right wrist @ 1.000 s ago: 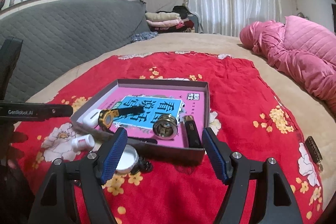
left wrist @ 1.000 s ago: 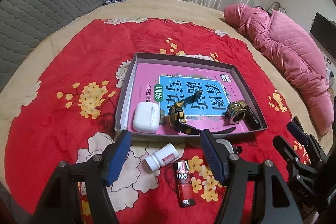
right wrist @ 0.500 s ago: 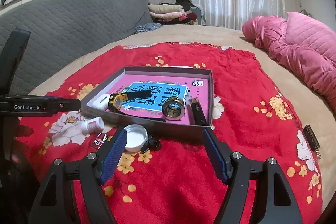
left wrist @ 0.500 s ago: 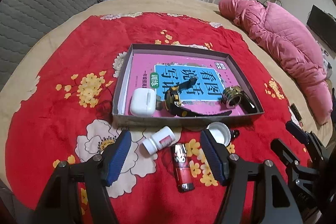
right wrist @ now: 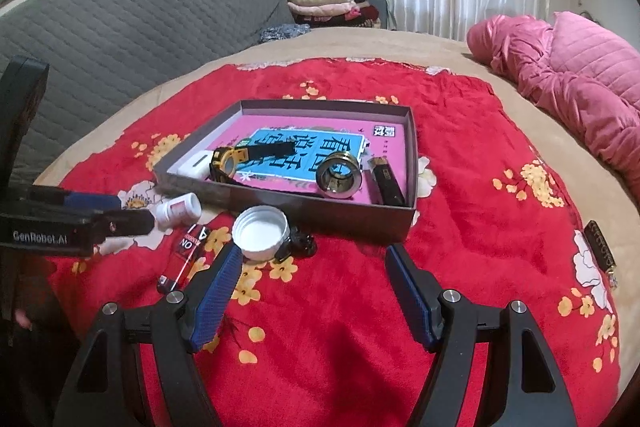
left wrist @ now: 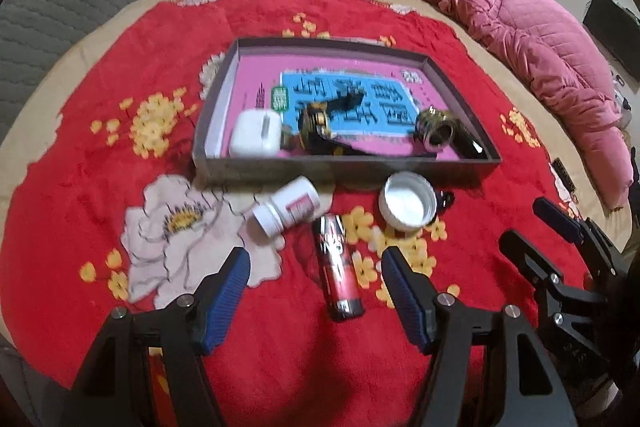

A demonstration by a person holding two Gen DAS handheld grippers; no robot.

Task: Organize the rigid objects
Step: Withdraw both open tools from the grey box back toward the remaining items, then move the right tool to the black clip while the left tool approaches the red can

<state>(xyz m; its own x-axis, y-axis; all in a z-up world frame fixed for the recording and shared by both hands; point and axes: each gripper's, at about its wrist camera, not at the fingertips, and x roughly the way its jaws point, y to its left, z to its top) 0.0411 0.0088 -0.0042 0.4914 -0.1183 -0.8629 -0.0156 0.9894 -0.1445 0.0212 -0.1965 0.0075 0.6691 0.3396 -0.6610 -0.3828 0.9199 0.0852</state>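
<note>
A grey box point(left wrist: 344, 169) point(right wrist: 308, 209) on the red blanket holds a pink book, a white earbud case point(left wrist: 256, 138), a black-and-gold watch point(left wrist: 316, 125) point(right wrist: 226, 161), a metal ring point(left wrist: 436, 133) point(right wrist: 339, 174) and a black lighter point(right wrist: 386, 183). In front of the box lie a small white bottle point(left wrist: 286, 211) point(right wrist: 180, 209), a red-and-black battery point(left wrist: 338, 269) point(right wrist: 190, 247) and a white cap point(left wrist: 408, 205) point(right wrist: 261, 232). My left gripper point(left wrist: 314, 281) is open, hovering above the battery. My right gripper point(right wrist: 314, 281) is open and empty, just right of the cap.
A small black object point(right wrist: 300, 243) lies beside the cap. A dark comb-like item point(right wrist: 600, 247) rests near the blanket's right edge. A pink quilt point(left wrist: 540, 67) is heaped at the right, a grey quilted headboard point(right wrist: 120, 27) at the left.
Both views have tilted down and closed in on the loose items. The battery now lies between my left fingers in view. The cap has come nearer my right gripper. No object has moved.
</note>
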